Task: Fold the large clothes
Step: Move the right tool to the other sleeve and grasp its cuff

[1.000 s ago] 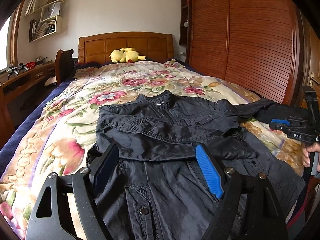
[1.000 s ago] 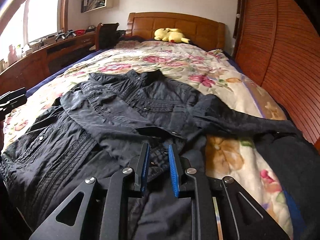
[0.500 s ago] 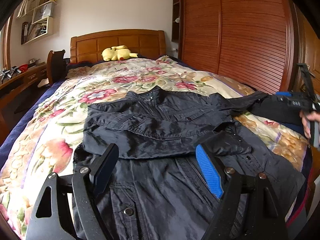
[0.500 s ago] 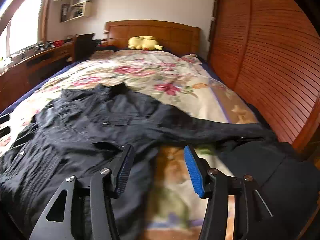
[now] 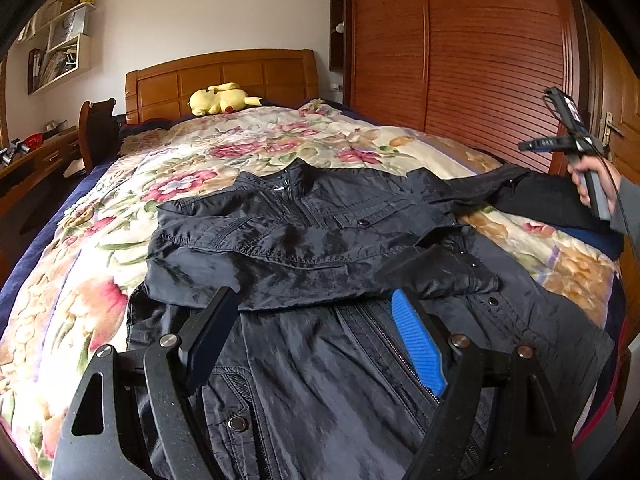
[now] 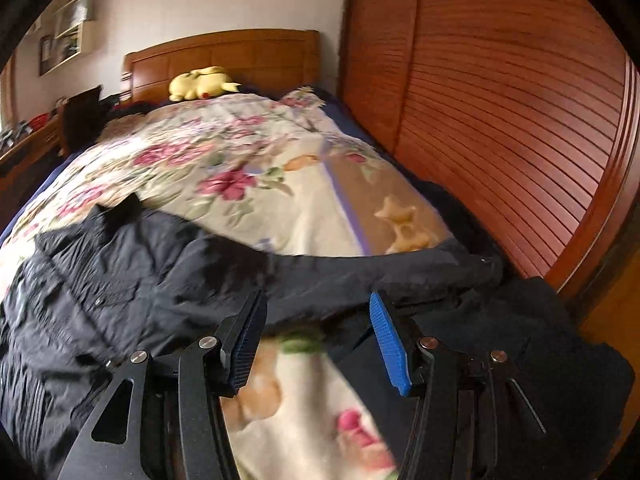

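Jacket point(image 5: 304, 240) lies on the quilt point(image 5: 100, 248), its sleeve point(image 6: 380, 276) reaching the bed's edge; both tongs spread, empty.

Both wrist views facing headboard point(image 5: 220, 76)

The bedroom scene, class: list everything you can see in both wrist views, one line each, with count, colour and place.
jacket: one, black, spread on the bed, one sleeve stretched toward the wardrobe
dark garment: one, black, at the bed edge by the wardrobe
quilt: one, cream with pink flowers, covering the bed
plush toy: one, yellow, against the headboard
headboard: one, brown wood, far end of the bed
wardrobe: one, reddish wood, slatted, beside the bed
wall shelves: white, upper left wall
desk: one, wood, left of the bed
left gripper: black, blue pad, open over the jacket
right gripper: black, blue pads, just opened, nothing between
hand: one, holding the right gripper's handle
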`<state>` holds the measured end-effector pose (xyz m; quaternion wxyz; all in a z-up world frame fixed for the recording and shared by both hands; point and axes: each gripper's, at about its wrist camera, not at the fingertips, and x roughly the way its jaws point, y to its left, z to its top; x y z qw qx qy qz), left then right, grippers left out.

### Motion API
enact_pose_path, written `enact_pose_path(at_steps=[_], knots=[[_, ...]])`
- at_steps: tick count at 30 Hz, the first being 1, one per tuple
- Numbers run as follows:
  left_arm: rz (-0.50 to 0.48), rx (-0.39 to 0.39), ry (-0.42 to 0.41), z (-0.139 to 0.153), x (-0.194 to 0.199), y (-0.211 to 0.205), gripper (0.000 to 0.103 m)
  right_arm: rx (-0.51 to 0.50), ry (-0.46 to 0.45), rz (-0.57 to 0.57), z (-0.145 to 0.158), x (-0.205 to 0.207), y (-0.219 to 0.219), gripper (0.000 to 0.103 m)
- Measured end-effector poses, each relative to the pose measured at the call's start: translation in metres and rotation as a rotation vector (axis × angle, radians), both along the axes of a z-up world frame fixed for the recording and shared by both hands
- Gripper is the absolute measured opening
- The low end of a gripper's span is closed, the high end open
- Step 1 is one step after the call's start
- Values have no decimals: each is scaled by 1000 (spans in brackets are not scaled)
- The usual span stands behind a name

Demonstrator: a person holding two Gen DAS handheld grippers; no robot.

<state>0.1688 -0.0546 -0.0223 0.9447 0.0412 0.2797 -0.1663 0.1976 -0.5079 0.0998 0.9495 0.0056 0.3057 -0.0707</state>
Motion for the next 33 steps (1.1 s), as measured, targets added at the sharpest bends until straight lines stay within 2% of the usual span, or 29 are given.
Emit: enact_pose_path(at_steps=[5,16,25,29,33], knots=[[-5,7,18,-4,3,-3,81,45,54,-57,-10,36,-23,61],[-14,18,29,-7,7,-5,81,87,235,-163,-52,115,-49,63],[-19,16,32,-7,9,-3,81,159,278,-145,-62,128,-45,63],[-20,13,32,-6,9,-3,81,154,310,-130,-69,128,-39,63],[-19,14,29,-6,9,-2,81,194,308,-136,-73,133,-43,63]])
